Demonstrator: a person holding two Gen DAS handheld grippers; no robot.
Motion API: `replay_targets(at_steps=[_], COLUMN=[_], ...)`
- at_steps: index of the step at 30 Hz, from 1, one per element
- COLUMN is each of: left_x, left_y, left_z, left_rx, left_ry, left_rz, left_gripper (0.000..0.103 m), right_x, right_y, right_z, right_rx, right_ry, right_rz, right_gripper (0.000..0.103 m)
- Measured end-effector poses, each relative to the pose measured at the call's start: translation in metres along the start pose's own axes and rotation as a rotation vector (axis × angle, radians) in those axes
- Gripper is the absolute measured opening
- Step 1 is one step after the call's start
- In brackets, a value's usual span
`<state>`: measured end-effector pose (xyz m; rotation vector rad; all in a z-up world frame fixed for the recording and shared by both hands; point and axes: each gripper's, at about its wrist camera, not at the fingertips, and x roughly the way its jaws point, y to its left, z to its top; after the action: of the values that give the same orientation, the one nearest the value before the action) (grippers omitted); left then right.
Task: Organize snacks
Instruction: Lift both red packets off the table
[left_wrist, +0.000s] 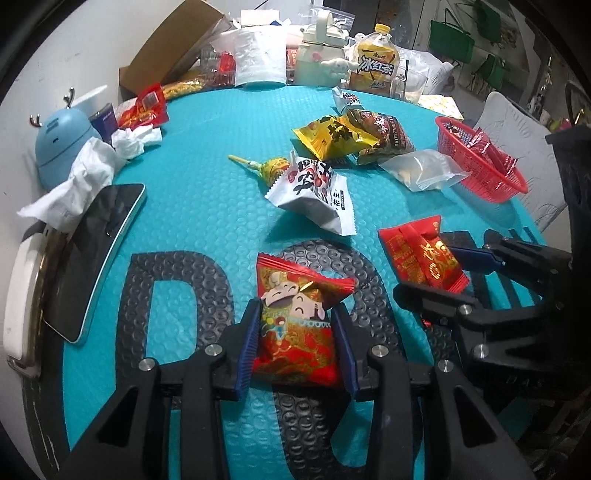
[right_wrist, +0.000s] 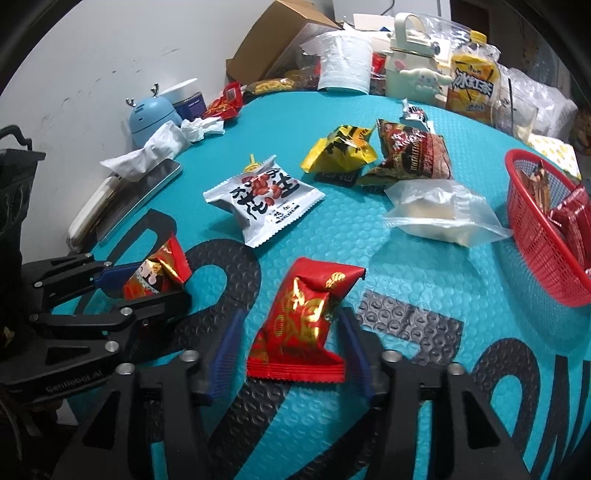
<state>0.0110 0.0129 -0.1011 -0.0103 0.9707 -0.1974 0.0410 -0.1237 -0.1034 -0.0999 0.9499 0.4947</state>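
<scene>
At the desk's near edge, left tongs (left_wrist: 299, 341) pinch the cartoon packet (left_wrist: 301, 325); right tongs (right_wrist: 291, 343) stand spread around the red-gold packet (right_wrist: 301, 321). Close squarely before lifting toward the red basket (right_wrist: 535, 236) at the right edge.

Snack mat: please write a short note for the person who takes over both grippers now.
Left gripper: fingers closed on the cartoon packet.
Right gripper: open; the red-gold packet lies between its fingers, not gripped.
Done: some red packets are in the red basket.
Left: these two, plus the white peanut packet, yellow packet, dark packet, clear bag and lollipop, loose on the mat.
</scene>
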Motion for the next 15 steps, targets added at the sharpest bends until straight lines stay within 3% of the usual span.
replay_targets(at_steps=[6, 9, 15], left_x=[0.0030, 0.0023, -0.0006], left_y=[-0.0012, 0.0017, 0.0075], left_z=[0.0032, 0.0016, 0.0019], left_rx=[0.009, -0.016, -0.046], left_ry=[-0.007, -0.029, -0.032], left_rz=[0.021, 0.007, -0.031], left_gripper=[0.038, 0.038, 0.034], right_x=[0.0023, 0.0026, -0.0010], right_y=[0.0008, 0.0012, -0.0014], right_z=[0.0006, 0.0005, -0.0007], right_rx=[-0.004, -0.014, 0.004], right_ry=[-0.012, -0.015, -0.019], right_rz=[-0.019, -0.061, -0.023], right_gripper=[0.058, 0.041, 0.037])
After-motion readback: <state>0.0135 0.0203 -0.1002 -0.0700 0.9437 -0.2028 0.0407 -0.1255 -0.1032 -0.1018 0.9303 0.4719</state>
